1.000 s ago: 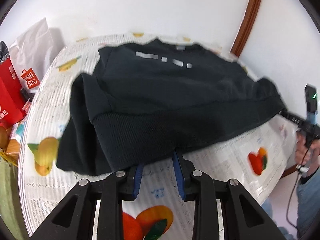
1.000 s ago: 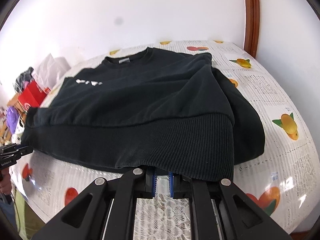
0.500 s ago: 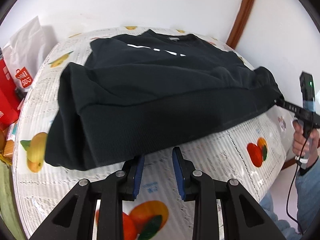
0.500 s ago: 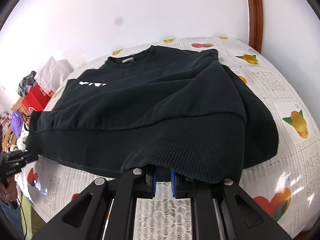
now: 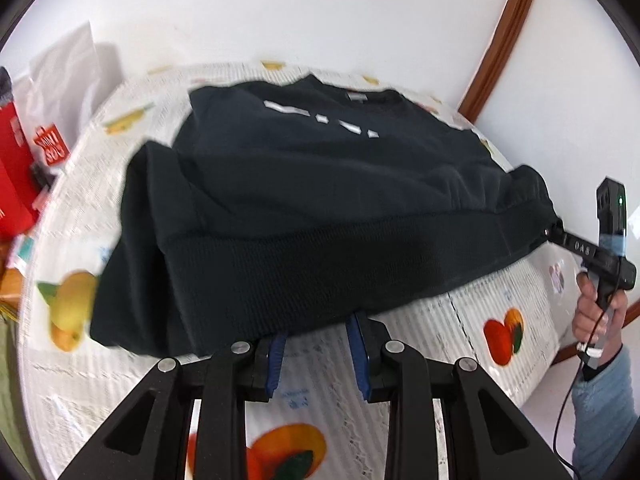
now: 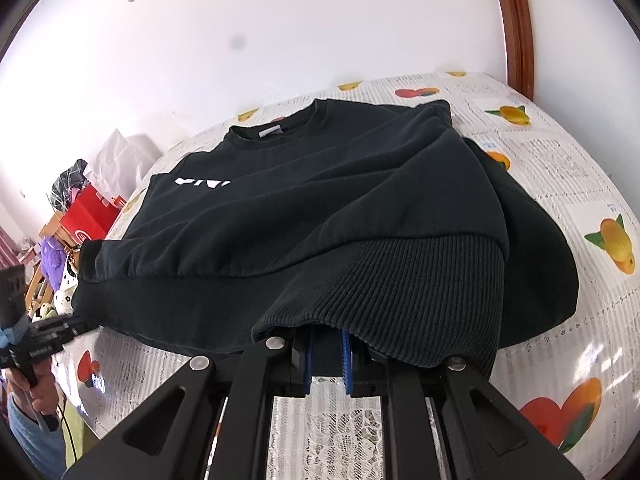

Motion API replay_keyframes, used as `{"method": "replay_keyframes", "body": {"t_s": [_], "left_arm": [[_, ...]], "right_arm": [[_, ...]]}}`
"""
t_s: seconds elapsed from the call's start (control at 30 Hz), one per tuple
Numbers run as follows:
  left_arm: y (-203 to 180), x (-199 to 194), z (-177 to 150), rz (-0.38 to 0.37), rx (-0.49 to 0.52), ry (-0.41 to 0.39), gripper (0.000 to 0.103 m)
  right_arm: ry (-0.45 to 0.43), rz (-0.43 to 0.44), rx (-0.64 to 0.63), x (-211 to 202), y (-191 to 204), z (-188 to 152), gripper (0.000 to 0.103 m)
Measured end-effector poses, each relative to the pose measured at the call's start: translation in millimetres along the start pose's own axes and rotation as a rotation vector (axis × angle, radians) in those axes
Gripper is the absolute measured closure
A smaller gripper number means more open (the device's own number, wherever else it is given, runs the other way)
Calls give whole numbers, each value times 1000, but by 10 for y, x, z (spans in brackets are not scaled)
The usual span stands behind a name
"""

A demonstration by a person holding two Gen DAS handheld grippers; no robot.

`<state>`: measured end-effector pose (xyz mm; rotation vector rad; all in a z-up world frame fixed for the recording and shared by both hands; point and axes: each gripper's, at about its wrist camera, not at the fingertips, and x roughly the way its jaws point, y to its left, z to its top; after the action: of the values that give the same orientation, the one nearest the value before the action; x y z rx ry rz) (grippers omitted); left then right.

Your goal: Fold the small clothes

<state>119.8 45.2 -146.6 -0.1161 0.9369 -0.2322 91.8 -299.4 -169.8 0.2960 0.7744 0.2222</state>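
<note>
Garment: black sweatshirt [image 6: 320, 216], front up on the fruit-print tablecloth [image 6: 568, 160], collar at the far side.
Left gripper [image 5: 316, 328]: blue pads apart at the ribbed hem's edge; a grip cannot be told.
Right gripper [image 6: 326, 336]: pads nearly together, clamped on the hem, lifting it.
Surroundings: red bag [image 5: 16, 184] at table's left.

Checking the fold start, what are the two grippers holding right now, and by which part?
Both hold the black sweatshirt by its ribbed bottom hem: the right gripper near one corner, the left gripper near the other.
</note>
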Motion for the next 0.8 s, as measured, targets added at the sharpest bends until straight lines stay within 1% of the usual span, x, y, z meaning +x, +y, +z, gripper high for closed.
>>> {"method": "replay_keyframes", "body": {"t_s": [0.07, 0.13, 0.2, 0.3, 0.33, 0.4, 0.43, 0.53, 0.57, 0.63, 0.7, 0.77, 0.8], "left_arm": [[6, 43, 17, 13, 0, 13, 76], [-60, 159, -19, 60, 45, 55, 76], [-125, 156, -54, 86, 89, 41, 76], [-174, 133, -79, 43, 106, 44, 76], [-189, 133, -78, 65, 116, 39, 76], [-209, 138, -62, 143, 145, 14, 76], [-209, 130, -54, 160, 150, 3, 76], [-219, 112, -29, 176, 169, -20, 75], [-251, 151, -38, 199, 199, -16, 71], [-316, 217, -64, 221, 244, 2, 67], [-394, 251, -95, 269, 306, -11, 66], [-412, 253, -87, 283, 313, -12, 66], [-410, 247, -77, 285, 308, -13, 70]], "right_arm": [[5, 1, 4, 16, -14, -14, 91], [10, 0, 2, 31, -5, -30, 91], [18, 1, -5, 51, 14, -42, 91], [21, 15, -19, 58, 57, -39, 91], [21, 23, -21, 60, 70, -32, 91], [20, 31, -27, 65, 102, -10, 91], [19, 32, -29, 66, 114, -2, 91], [21, 33, -37, 71, 138, -1, 91], [22, 33, -38, 75, 141, -4, 91], [26, 34, -38, 84, 134, -14, 91], [28, 38, -33, 86, 122, -25, 90], [30, 40, -31, 83, 106, -34, 90], [31, 41, -31, 85, 106, -35, 90]]}}
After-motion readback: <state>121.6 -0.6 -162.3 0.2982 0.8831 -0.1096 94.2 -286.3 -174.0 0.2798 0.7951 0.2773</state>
